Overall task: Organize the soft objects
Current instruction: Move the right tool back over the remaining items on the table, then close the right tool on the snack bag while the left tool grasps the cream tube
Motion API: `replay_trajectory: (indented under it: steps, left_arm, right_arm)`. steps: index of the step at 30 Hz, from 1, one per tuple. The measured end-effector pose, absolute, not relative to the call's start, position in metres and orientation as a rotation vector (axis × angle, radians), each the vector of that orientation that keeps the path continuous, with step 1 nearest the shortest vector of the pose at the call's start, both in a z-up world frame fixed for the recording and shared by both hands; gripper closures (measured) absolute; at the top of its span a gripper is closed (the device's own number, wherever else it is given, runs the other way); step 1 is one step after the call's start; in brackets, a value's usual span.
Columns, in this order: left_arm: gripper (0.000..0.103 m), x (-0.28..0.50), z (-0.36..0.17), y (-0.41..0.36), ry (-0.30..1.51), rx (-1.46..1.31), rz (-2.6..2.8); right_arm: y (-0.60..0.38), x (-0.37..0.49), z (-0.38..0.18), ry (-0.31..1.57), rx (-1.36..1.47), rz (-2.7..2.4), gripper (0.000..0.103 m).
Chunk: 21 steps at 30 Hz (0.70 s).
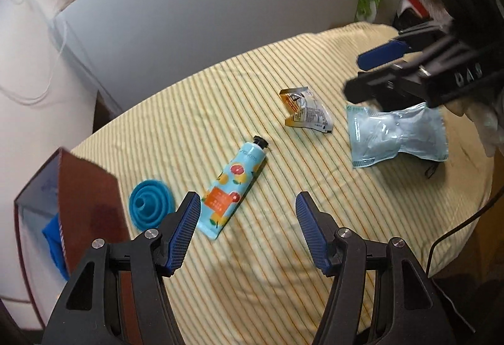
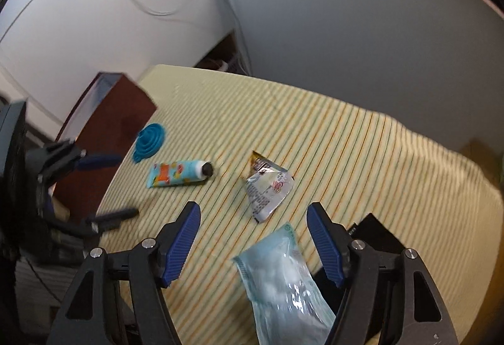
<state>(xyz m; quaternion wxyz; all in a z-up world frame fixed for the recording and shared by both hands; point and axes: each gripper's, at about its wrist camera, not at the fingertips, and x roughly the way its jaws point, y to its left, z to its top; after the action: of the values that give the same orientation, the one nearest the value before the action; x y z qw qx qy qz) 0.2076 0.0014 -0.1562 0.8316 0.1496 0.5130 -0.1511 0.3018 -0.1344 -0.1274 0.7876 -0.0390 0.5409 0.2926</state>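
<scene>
Left wrist view only: you see inside the brown box (image 1: 85,187) at table edge; a blue cloth (image 1: 53,234) lies in it. You also see the right gripper (image 1: 375,77) from outside, hovering over the far end of the pale-blue packet (image 1: 398,135).
Right wrist view only: box (image 2: 107,124) shows its outer wall, contents hidden; left gripper (image 2: 110,187) appears side-on beside box.
Task items: all on striped cloth (image 1: 283,171). Hand-cream tube (image 1: 233,184) lies flat, cap pointing away from left gripper; teal funnel (image 1: 151,200) just beside it, near box; crumpled sachet (image 1: 307,110) between tube & packet, apart from both.
Left gripper (image 1: 247,219): fingers wide apart, nothing btwn them; tube's tail end next to left finger (image 1: 186,222).
Right gripper (image 2: 253,238): fingers spread; packet (image 2: 280,282) lies in the gap, not pinched. Contact w/ pads: cannot tell.
</scene>
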Motion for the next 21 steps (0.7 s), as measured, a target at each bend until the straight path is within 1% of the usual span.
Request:
replay_trajectory:
  steps: [3, 10, 21]
  left_arm:
    - [0.041, 0.219, -0.162, -0.001, 1.102, 0.307, -0.33]
    - [0.041, 0.239, -0.187, -0.002, 1.154, 0.328, -0.32]
    - [0.041, 0.259, -0.204, 0.007, 1.201, 0.297, -0.328]
  right_arm:
    - [-0.129, 0.315, -0.138, 1.199, -0.052, 0.618, 0.037]
    - [-0.11, 0.325, -0.156, 1.229, -0.118, 0.612, 0.037]
    - [-0.091, 0.344, -0.18, 1.28, -0.118, 0.58, 0.037]
